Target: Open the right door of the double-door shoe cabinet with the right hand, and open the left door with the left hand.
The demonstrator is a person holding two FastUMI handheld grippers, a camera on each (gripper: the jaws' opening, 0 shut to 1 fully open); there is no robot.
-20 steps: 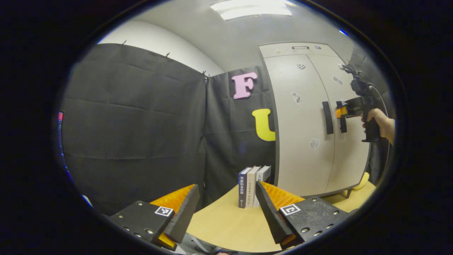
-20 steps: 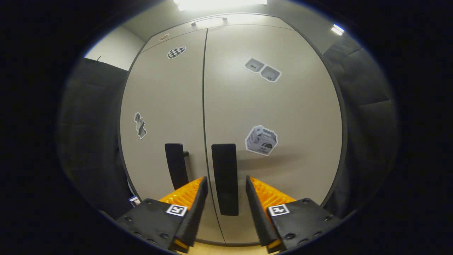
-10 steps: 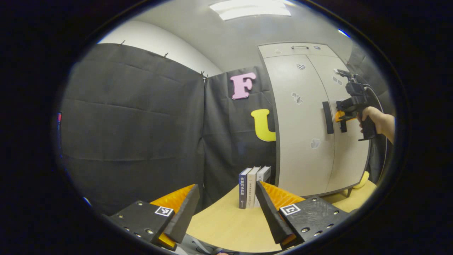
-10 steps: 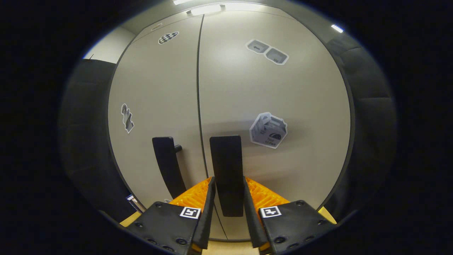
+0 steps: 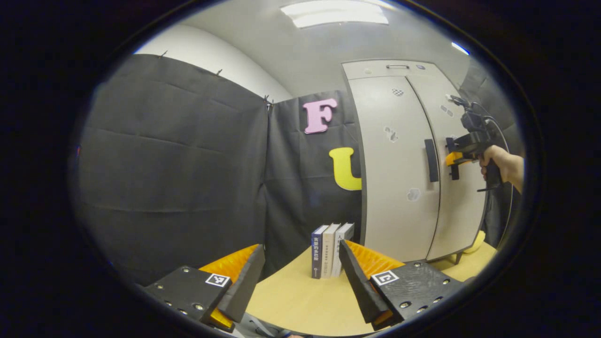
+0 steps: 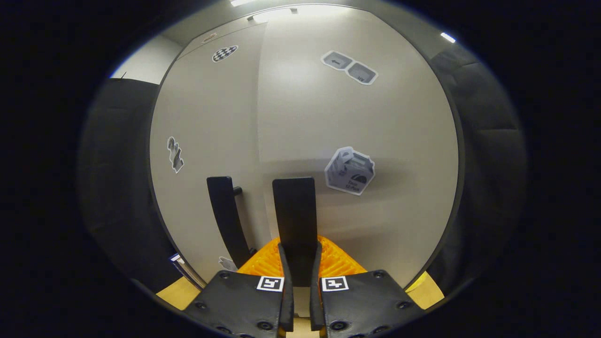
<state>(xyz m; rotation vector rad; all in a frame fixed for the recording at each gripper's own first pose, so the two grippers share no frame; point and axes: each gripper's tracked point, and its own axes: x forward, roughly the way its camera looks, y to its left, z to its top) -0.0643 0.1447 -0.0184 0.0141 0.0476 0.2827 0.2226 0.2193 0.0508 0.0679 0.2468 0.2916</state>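
Right gripper (image 6: 298, 256) clamped on right door handle (image 6: 295, 220).
Left gripper (image 5: 300, 277) open over worktop (image 5: 300, 300), near books (image 5: 328, 249); left door handle (image 6: 225, 211) untouched.

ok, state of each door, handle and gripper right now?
right door: just cracked open at the centre seam
left door: closed
right door handle: clamped between both fingers
left door handle: free
right gripper: shut on the handle
left gripper: open, holding nothing, over the table

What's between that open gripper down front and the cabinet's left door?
In the left gripper view, three upright books on the wooden table stand between the left gripper and the left door.
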